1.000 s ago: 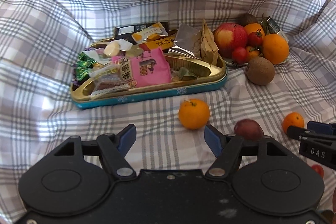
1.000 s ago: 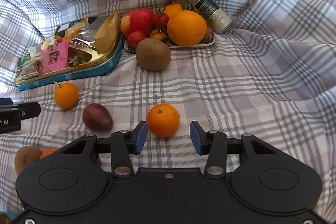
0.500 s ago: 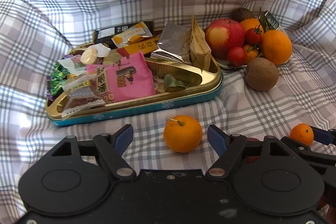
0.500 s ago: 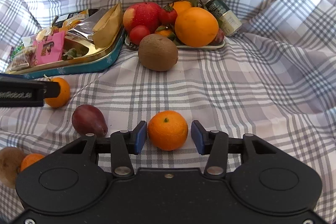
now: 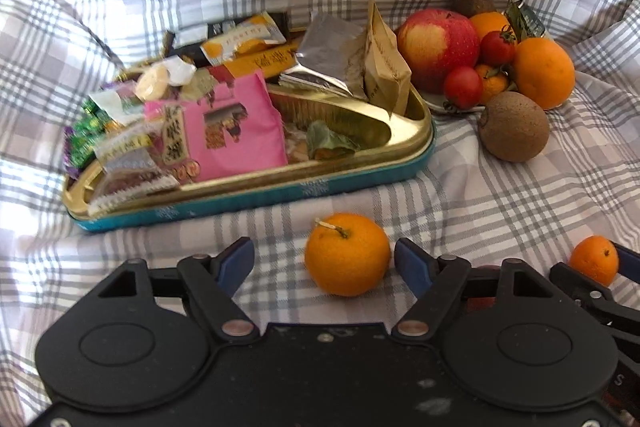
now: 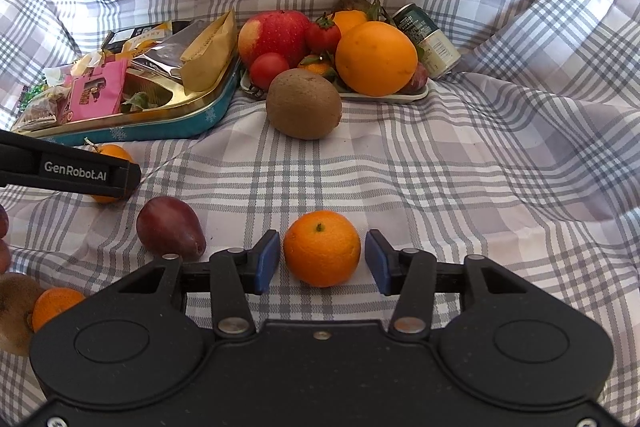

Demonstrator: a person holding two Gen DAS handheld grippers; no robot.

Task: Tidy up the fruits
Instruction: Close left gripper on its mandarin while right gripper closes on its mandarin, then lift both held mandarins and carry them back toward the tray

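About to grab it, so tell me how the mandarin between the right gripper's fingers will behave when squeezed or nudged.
The mandarin is round and sits loose on soft checked cloth, so a nudge would likely roll it. Its pebbled peel probably grips the blue fingers well. It looks small and likely light, but soft enough that a hard squeeze could bruise it.

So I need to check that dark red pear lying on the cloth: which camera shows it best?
The right wrist view: the pear lies whole and unobstructed on the checked cloth. The left wrist view shows almost nothing of it; the gripper body hides that spot.
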